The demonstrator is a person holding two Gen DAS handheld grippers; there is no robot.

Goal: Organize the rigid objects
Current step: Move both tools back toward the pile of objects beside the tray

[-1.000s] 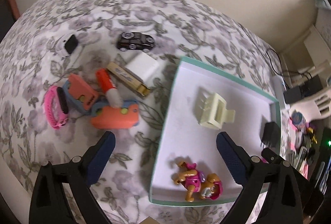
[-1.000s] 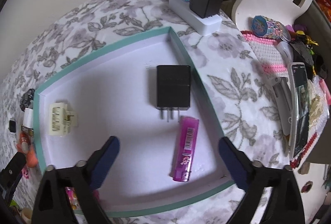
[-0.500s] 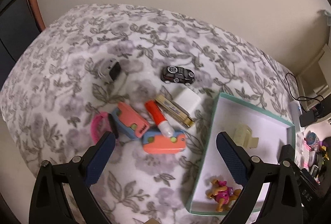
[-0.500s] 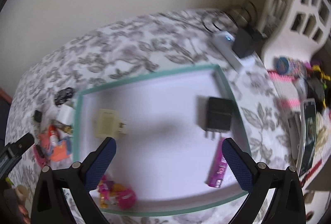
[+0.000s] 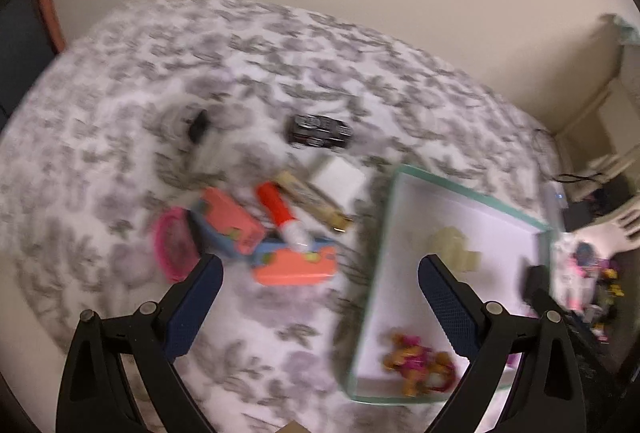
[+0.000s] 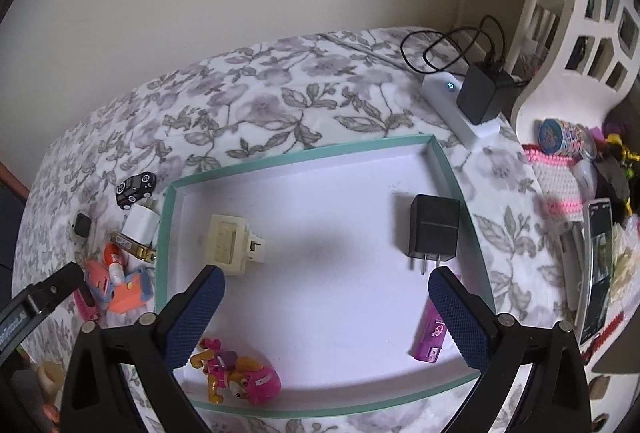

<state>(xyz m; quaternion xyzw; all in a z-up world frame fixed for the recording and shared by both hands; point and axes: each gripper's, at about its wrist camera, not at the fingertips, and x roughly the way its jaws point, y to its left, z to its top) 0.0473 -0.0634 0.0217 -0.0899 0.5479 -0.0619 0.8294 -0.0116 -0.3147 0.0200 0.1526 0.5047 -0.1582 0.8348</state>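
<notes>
L gripper is spread wide w/ nothing btwn the blue pads, hanging over the floral cloth just left of the teal-rimmed tray; view is blurred. R gripper is likewise wide open and empty, above the tray interior. Nearest loose pile, left of the tray: orange toy block, red-and-white glue tube leaning across it, a 2nd orange piece, pink band, tan clip, white charger cube almost touching the tray's left rim. Farther from the tray: black toy car and a small black/white gadget. Already in the tray: cream plug adapter near its left wall, black charger near its right wall w/ prongs toward the camera, purple lighter below it, pink toy figure at the near-left corner. Likely next pick is the glue tube: prob. light, stiff plastic, smooth and round so it may roll or slip; best pinched across mid-body, pads square to its length. Its long axis runs diagonally, red end up-left away from the tray, white cap end down-right toward the block. It rests on other bits, so lifting may nudge them. Car is also light and rigid; its length lies roughly parallel to the tray's far rim, grip across the flanks.
</notes>
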